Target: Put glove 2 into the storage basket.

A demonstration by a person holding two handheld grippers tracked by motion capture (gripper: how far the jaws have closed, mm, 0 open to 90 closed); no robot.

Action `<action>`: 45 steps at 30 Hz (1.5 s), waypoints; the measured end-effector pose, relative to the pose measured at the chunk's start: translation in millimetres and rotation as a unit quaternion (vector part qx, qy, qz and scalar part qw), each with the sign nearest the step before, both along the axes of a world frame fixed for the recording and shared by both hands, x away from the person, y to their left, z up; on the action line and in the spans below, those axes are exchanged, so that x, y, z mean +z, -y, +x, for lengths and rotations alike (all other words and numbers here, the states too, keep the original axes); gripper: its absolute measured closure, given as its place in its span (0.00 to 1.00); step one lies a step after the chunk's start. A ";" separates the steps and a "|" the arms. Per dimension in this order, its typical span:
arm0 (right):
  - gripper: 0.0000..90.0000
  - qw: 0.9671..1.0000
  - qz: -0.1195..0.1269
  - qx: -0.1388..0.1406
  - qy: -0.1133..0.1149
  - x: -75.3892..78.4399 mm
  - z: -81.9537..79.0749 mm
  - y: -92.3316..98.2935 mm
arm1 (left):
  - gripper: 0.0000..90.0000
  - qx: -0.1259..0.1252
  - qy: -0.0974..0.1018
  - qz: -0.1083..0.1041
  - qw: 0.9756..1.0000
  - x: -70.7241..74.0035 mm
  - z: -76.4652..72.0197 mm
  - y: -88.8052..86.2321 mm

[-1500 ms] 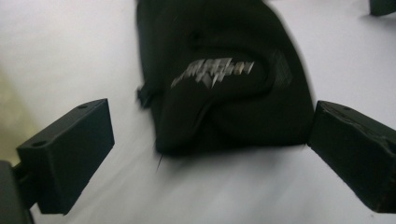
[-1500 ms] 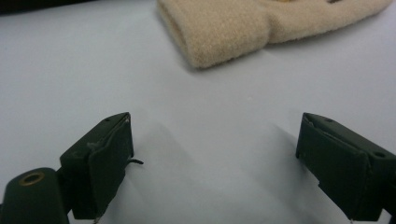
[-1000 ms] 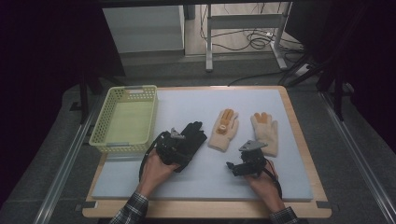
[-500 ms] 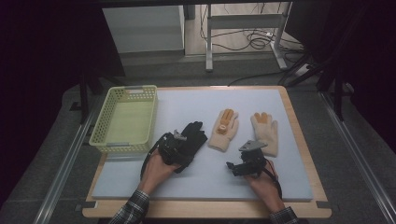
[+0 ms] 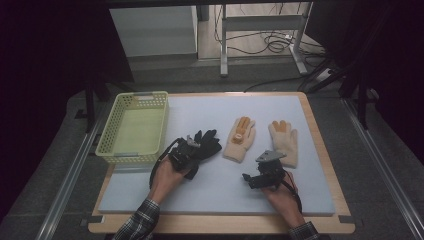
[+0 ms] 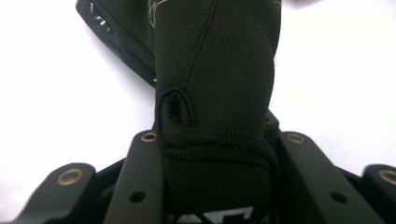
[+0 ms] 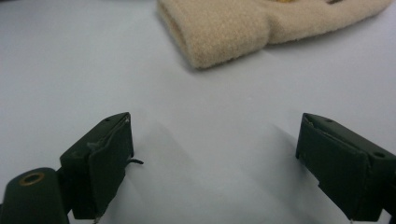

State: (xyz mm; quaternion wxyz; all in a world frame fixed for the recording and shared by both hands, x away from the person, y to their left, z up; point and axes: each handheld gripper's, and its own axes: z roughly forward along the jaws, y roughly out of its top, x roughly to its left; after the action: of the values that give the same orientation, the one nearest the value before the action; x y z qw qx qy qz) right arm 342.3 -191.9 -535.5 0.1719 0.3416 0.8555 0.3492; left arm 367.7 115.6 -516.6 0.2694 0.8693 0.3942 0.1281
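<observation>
Both grippers sat low over the pale blue mat [image 5: 210,195]. On the person's left, the left gripper [image 5: 186,152] had just been closing its jaws, and in the left gripper view they pinched the cuff of the black glove [image 6: 215,93], whose fingers lay spread on the mat just beside the yellow-green basket [image 5: 132,127]. Nearer the table's right side, the right gripper [image 7: 215,158] held its jaws spread wide with nothing but bare mat between them, its tips apart from the beige knit glove [image 7: 233,32] ahead. A second beige glove [image 5: 284,141] lay just beside the first, orange-tipped fingers pointing away from the person.
</observation>
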 end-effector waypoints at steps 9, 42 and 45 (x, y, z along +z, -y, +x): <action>0.12 1.000 0.000 0.000 -0.001 0.1 -0.2 0.0 | 0.75 0.009 0.019 -0.011 1.000 25.5 6.9 -5.5; 0.12 1.000 0.001 0.001 0.002 -0.2 -0.1 0.0 | 0.73 0.144 0.057 0.006 0.988 104.5 46.6 -103.4; 0.12 1.000 0.001 0.001 0.002 -0.2 0.1 0.1 | 0.73 0.164 0.056 0.017 0.985 100.9 49.3 -121.6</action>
State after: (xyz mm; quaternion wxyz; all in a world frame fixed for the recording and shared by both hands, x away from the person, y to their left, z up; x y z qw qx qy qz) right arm 342.4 -192.0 -535.7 0.1728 0.3405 0.8553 0.3504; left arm 417.0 237.1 -415.7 0.2517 0.7887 0.5134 0.2258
